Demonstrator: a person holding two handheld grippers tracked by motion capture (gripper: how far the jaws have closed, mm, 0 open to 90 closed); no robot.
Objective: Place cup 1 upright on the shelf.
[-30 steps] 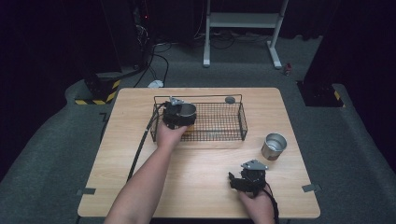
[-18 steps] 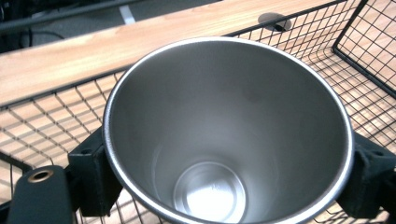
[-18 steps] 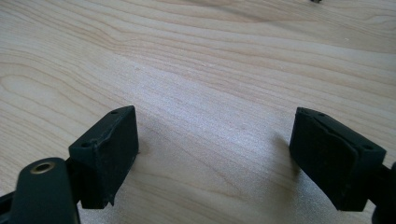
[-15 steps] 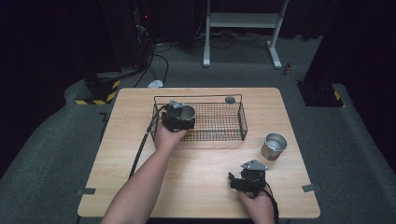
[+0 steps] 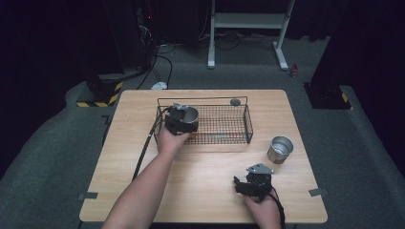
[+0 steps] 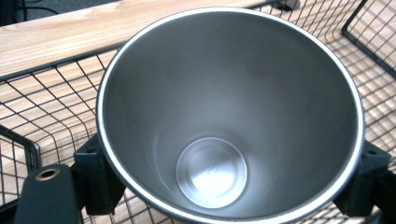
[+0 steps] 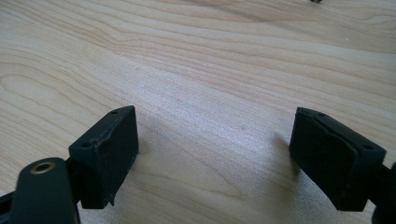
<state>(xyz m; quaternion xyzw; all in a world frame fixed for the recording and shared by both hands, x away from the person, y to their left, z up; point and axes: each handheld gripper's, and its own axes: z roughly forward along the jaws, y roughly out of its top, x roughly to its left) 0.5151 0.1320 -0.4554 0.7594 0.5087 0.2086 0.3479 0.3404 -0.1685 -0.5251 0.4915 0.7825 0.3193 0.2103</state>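
Left gripper (image 5: pixel 184 121) just closed, clamped on our steel cup (image 6: pixel 229 116), upper left of high view, over wire basket (image 5: pixel 224 125). Our right gripper (image 7: pixel 219 154) apart above bare surface (image 7: pixel 196 60). We read no writing.

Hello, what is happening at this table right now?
A person works with a hand-held tool in each hand. The left tool has just closed its jaws on a steel cup and holds it over the left end of the wire basket. The right tool rests near the front of the wooden table, jaws open with nothing between them. A second steel cup stands upright on the table, right of the basket.
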